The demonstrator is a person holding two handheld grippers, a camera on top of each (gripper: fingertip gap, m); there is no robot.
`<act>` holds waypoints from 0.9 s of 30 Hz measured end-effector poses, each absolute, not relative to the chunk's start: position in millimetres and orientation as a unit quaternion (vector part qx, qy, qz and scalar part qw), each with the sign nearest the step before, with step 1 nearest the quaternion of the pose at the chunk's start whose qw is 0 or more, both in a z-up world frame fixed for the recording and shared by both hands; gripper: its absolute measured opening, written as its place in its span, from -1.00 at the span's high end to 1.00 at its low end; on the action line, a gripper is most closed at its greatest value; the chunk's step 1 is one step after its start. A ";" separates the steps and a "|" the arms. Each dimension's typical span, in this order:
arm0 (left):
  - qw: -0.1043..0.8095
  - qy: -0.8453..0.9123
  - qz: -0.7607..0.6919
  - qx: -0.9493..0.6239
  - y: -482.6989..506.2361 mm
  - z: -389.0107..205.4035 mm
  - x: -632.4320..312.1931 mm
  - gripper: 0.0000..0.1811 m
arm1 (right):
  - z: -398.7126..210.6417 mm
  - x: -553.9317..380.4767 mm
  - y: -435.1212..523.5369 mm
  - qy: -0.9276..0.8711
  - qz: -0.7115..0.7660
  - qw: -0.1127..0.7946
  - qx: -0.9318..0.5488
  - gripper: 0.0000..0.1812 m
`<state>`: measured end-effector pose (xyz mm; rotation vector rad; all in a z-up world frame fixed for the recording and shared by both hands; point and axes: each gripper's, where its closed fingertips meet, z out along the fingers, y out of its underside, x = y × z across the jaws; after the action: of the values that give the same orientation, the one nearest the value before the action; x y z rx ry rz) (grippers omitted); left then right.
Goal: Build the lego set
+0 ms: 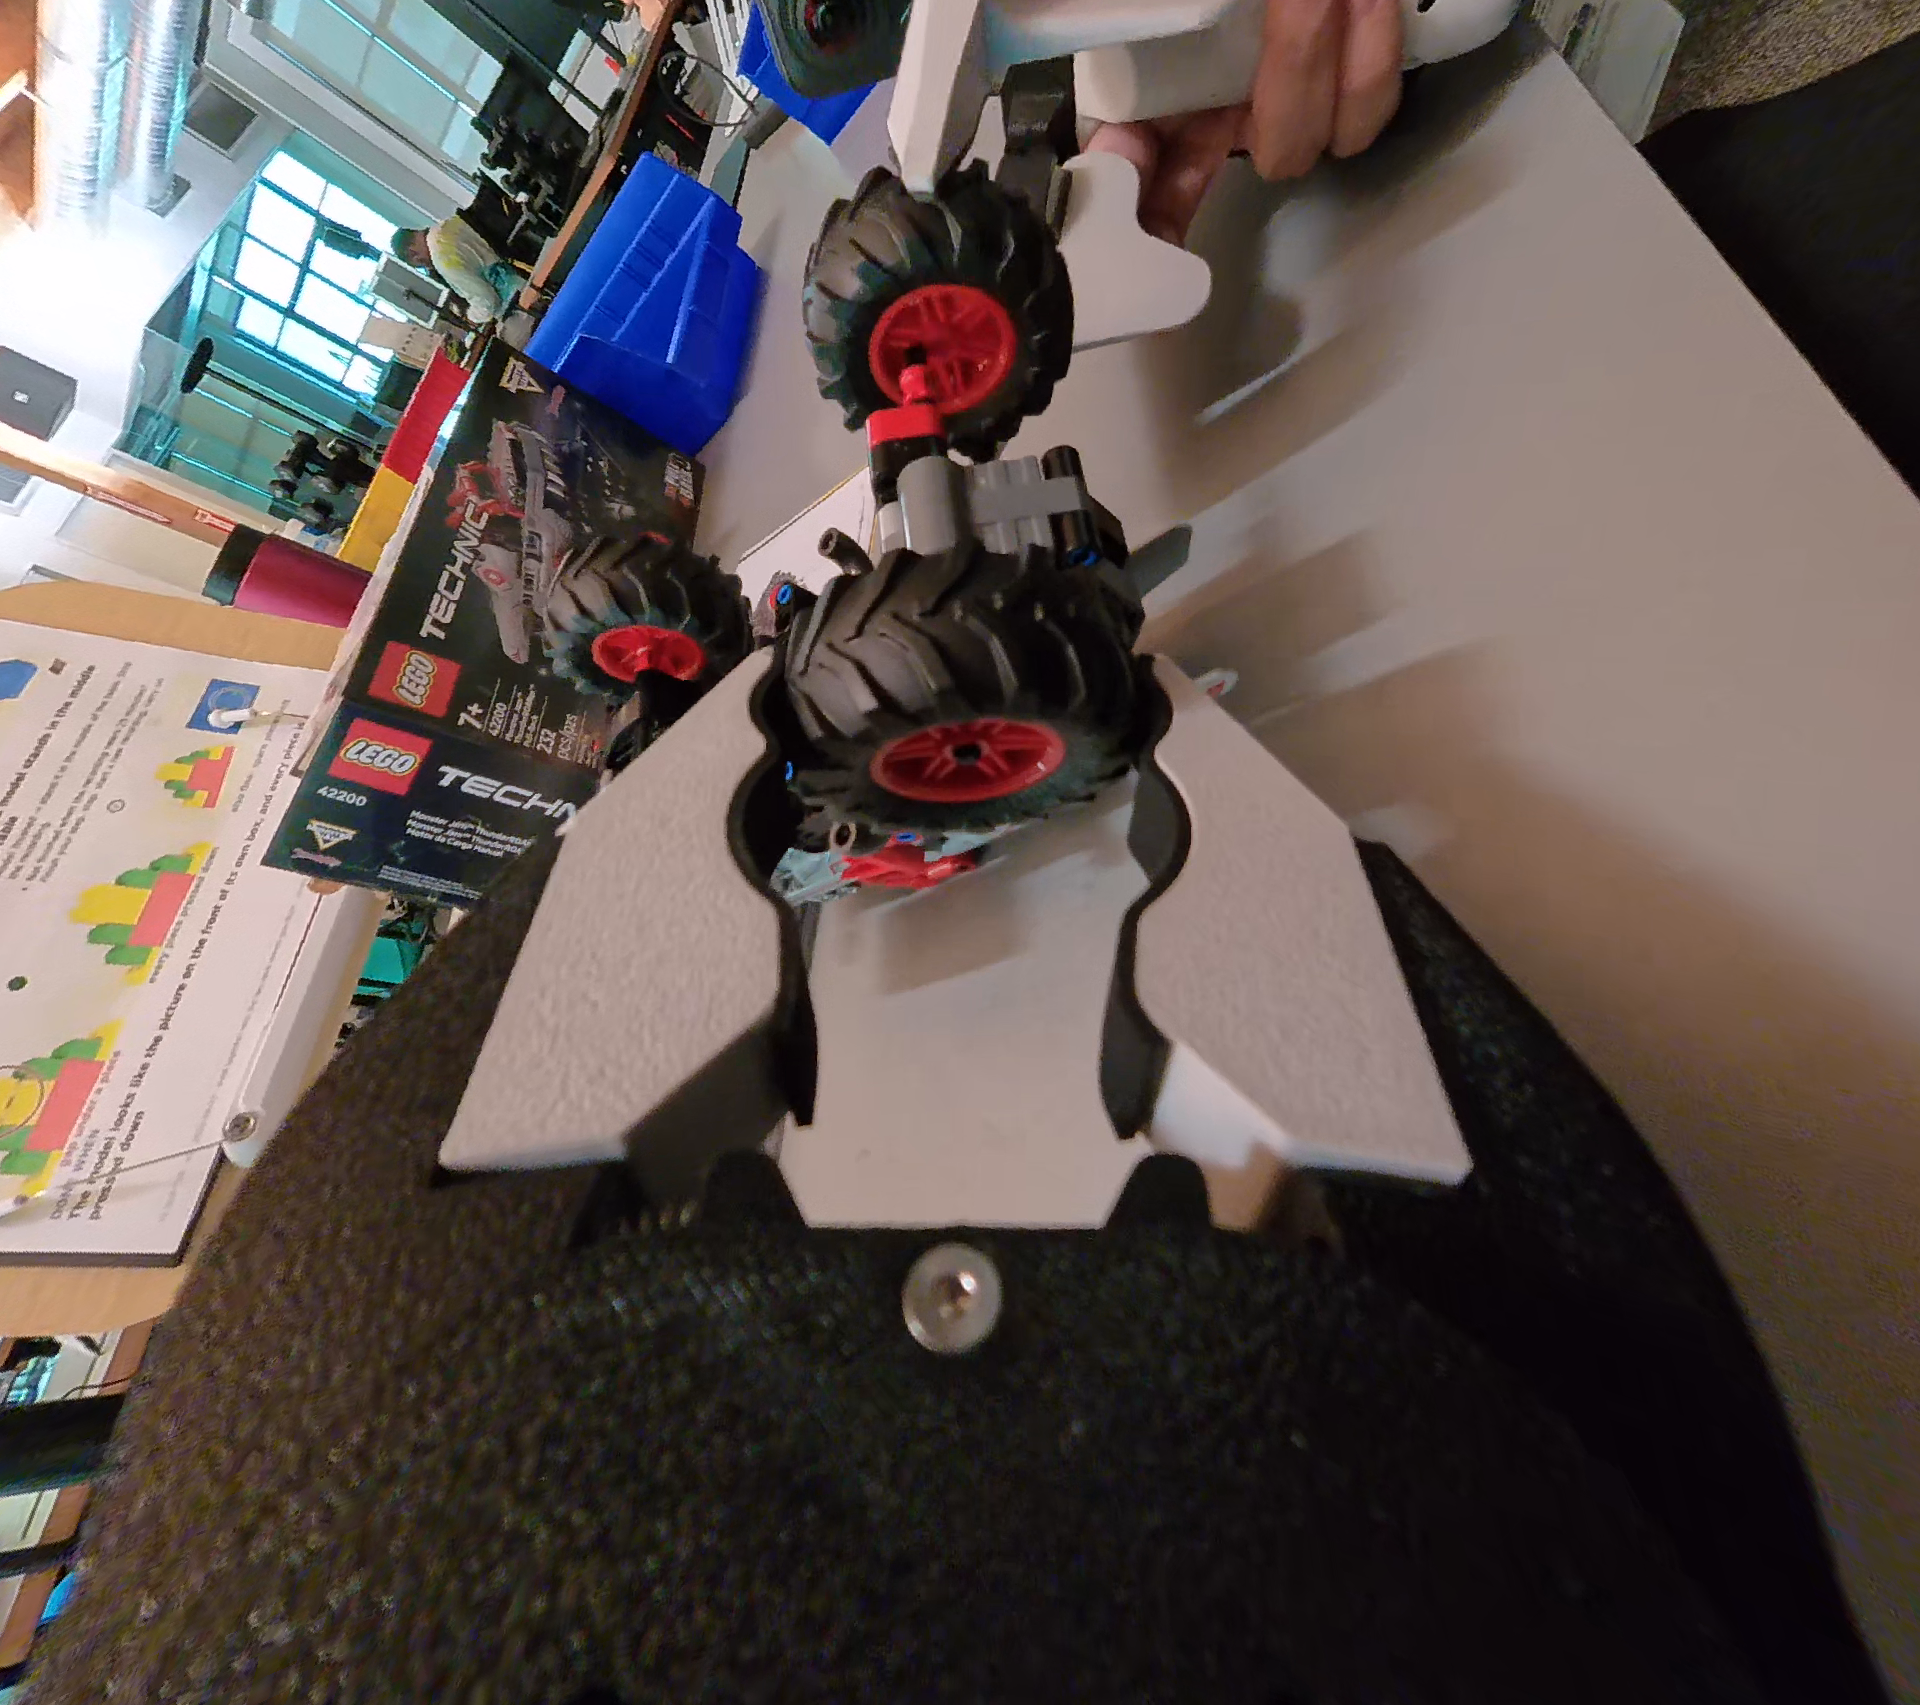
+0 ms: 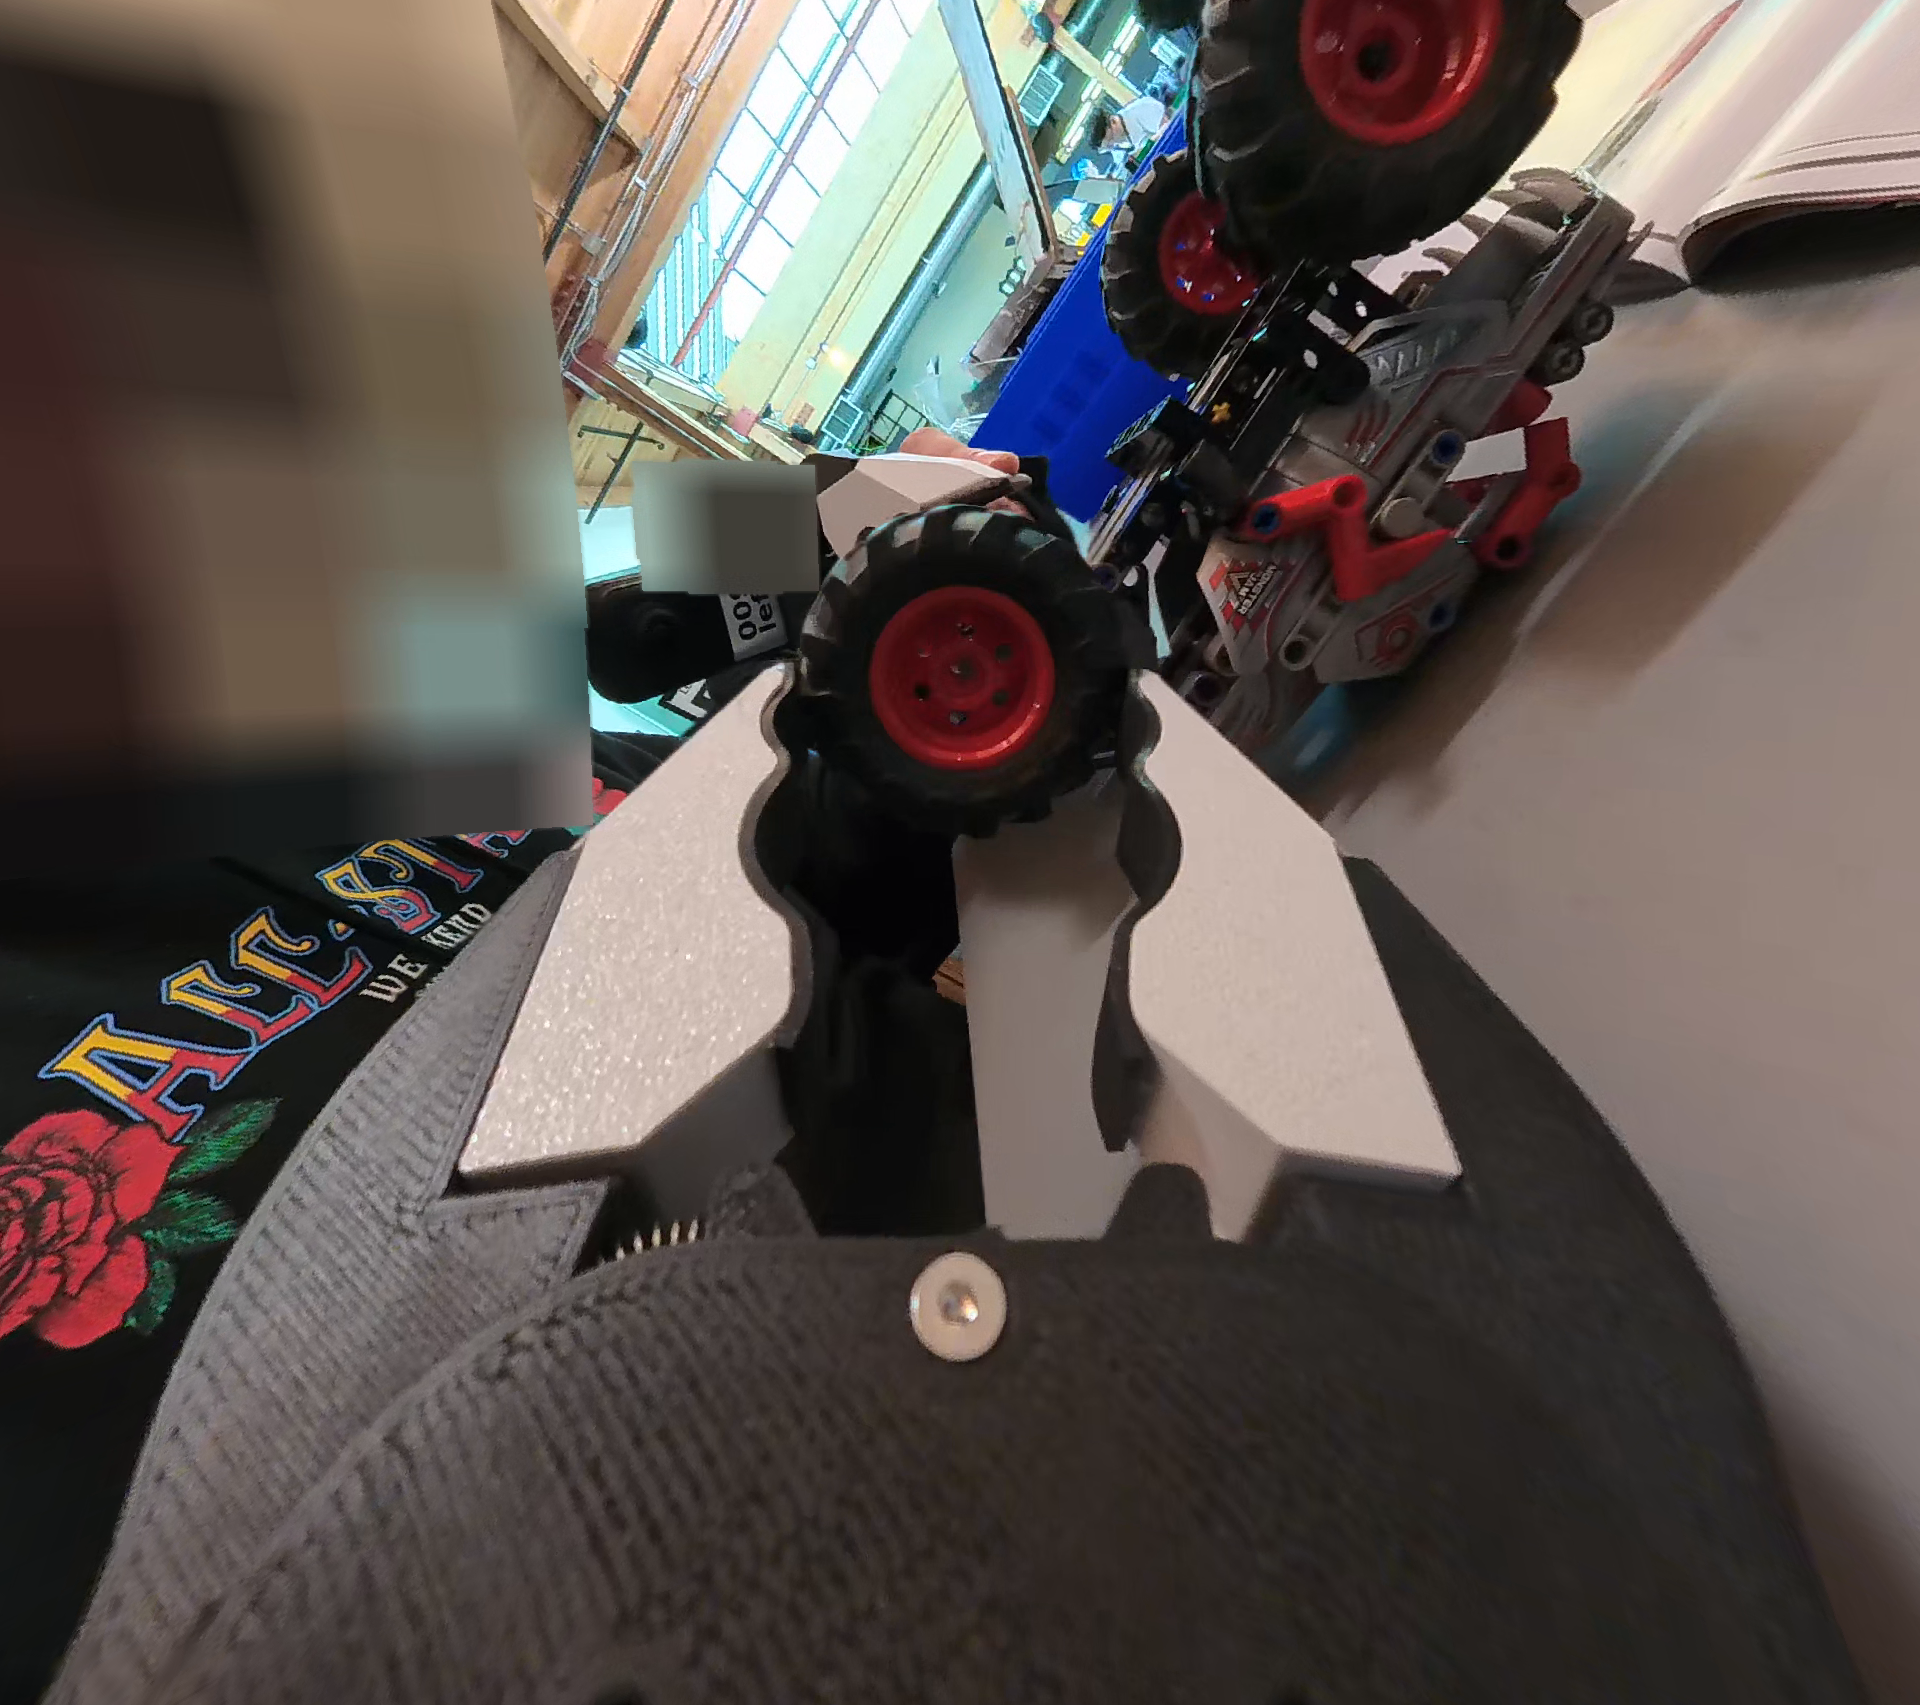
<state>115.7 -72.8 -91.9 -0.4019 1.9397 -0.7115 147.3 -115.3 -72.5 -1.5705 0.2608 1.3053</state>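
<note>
Both claws grip wheels above white table; blue bins behind.

Printed writing shows on the set box, instruction sheet, truck sticker and black shirt.

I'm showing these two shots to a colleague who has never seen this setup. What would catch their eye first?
Probably the black tyres with red hubs: one wheel pinched in the right gripper, held just off the end of a red axle, and another wheel between the left gripper's fingers. Then the grey and red truck model lying on the white table, its wheels in the air.
</note>
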 end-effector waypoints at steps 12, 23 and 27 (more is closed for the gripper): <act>0.494 0.802 -0.292 -0.163 -73.4 -93.5 114.1 0.32 | -73.4 148.9 -113.7 0.116 0.545 0.514 -0.652 0.36; 0.496 0.802 -0.290 -0.163 -73.9 -93.7 114.6 0.32 | -73.7 149.9 -112.9 0.104 0.535 0.516 -0.660 0.35; 0.497 0.802 -0.290 -0.160 -73.2 -93.6 113.8 0.32 | -75.3 147.8 -112.8 0.094 0.533 0.509 -0.669 0.36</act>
<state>113.8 -73.2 -93.6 -0.3872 1.9429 -0.7031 147.8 -112.8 -75.3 -1.6114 0.2270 1.2850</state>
